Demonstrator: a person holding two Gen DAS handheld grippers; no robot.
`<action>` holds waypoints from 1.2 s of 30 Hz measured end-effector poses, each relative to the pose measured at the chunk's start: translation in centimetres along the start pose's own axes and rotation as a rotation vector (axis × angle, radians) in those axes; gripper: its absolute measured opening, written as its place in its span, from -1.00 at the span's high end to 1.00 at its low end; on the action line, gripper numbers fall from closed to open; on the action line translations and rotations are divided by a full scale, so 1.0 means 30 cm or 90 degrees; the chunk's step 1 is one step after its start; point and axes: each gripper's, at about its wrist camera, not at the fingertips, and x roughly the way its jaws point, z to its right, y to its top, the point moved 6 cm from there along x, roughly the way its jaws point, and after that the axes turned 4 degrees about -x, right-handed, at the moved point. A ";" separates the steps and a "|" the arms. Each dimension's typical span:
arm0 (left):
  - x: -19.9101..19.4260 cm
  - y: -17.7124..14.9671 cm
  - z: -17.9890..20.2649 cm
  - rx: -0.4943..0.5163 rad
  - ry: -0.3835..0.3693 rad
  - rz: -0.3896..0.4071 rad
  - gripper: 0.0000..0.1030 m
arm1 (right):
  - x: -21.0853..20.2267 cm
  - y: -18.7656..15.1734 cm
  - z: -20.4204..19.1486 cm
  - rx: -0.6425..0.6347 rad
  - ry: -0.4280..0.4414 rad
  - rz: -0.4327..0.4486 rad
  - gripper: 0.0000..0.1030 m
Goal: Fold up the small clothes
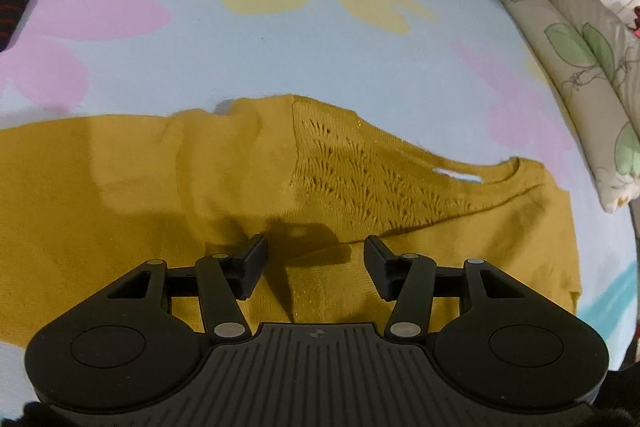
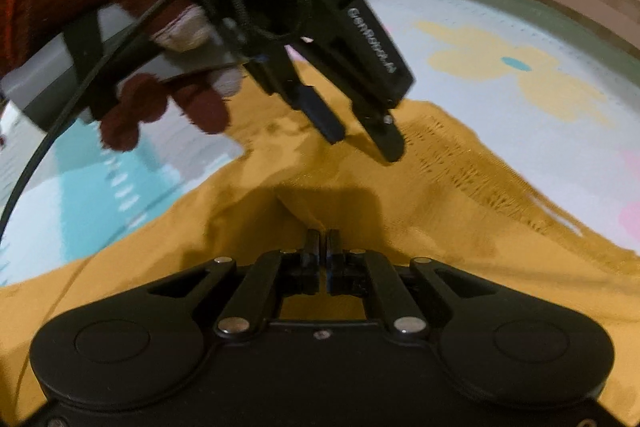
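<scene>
Pale-blue flowered bed sheet [image 1: 248, 59] carries the mustard-yellow knit top [image 1: 120, 187], partly folded, folding unfinished. Right claw [image 2: 323, 241] pinches a raised ridge of that top; left claw [image 1: 316, 259] hangs spread above it, gripping nothing.

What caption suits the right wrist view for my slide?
Right hand-held gripper shut on a fold of the mustard-yellow knit top, left hand-held gripper open above it on the floral bedsheet.
</scene>
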 end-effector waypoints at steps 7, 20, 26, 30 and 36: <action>0.005 -0.029 0.034 -0.004 -0.020 -0.007 0.13 | -0.003 -0.007 0.011 0.013 -0.012 0.001 0.83; -0.032 0.038 0.039 0.077 0.073 0.129 0.88 | -0.220 -0.042 0.206 0.127 -0.111 0.024 0.15; 0.033 0.016 0.018 0.091 0.105 0.097 0.79 | -0.337 -0.200 0.433 0.267 -0.236 -0.016 0.15; 0.004 0.025 -0.001 0.087 0.134 0.108 0.56 | -0.345 -0.320 0.542 0.364 -0.275 -0.100 0.14; -0.060 0.017 0.038 0.144 0.137 0.103 0.56 | -0.390 -0.293 0.506 0.285 -0.264 -0.034 0.12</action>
